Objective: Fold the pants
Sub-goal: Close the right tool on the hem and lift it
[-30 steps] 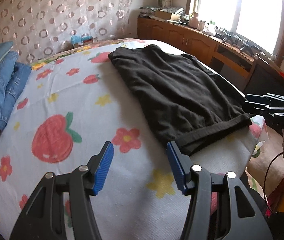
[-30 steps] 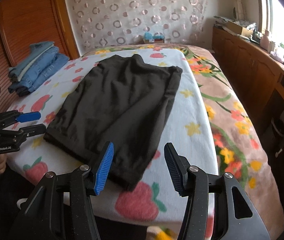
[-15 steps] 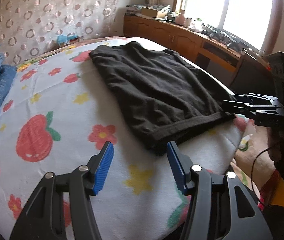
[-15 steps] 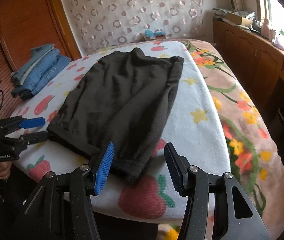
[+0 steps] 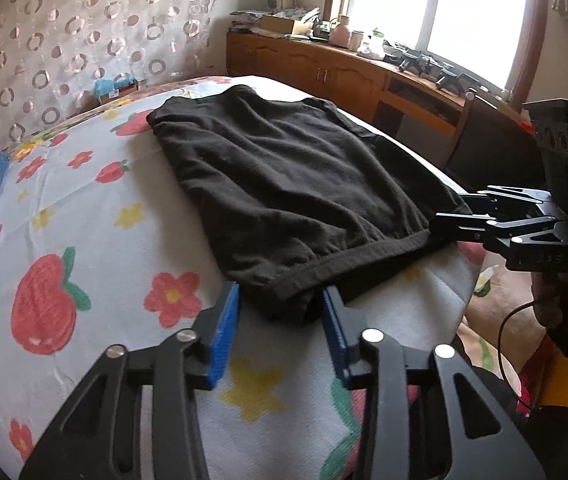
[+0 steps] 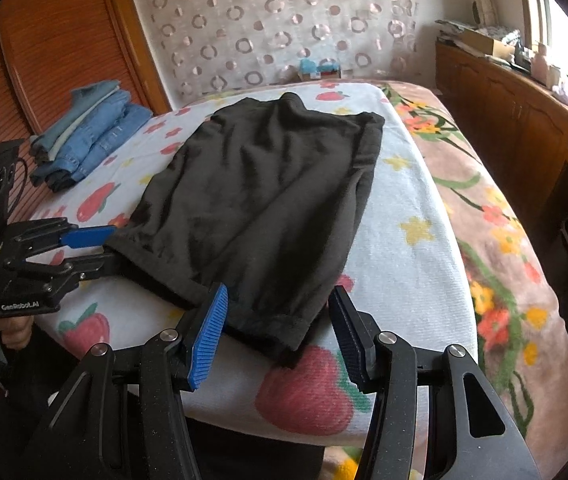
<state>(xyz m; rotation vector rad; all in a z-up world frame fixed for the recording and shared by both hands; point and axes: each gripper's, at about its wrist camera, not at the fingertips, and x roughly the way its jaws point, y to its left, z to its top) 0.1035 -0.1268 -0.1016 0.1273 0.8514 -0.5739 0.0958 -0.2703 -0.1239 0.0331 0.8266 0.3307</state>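
Observation:
Black pants [image 5: 292, 184] lie folded flat on the fruit-print bed sheet [image 5: 83, 220], hem end toward me. My left gripper [image 5: 279, 300] straddles the hem's near left corner. Its jaws are closing, and the blue pads do not visibly press the cloth. In the right wrist view the left gripper [image 6: 107, 250] sits at that corner of the pants [image 6: 267, 184]. My right gripper [image 6: 277, 304] is open around the hem's other corner. From the left wrist view the right gripper [image 5: 444, 216] reaches in at the hem's far end.
A stack of folded jeans [image 6: 83, 136] lies on the bed's left side by the wooden wall. A wooden cabinet [image 5: 324, 76] with clutter runs under the window. The bed edge is just below both grippers. A hand [image 6: 3, 324] holds the left gripper.
Both grippers have come forward to the hem, so each pants corner now lies between a pair of jaws. The left jaws stand narrower than before.

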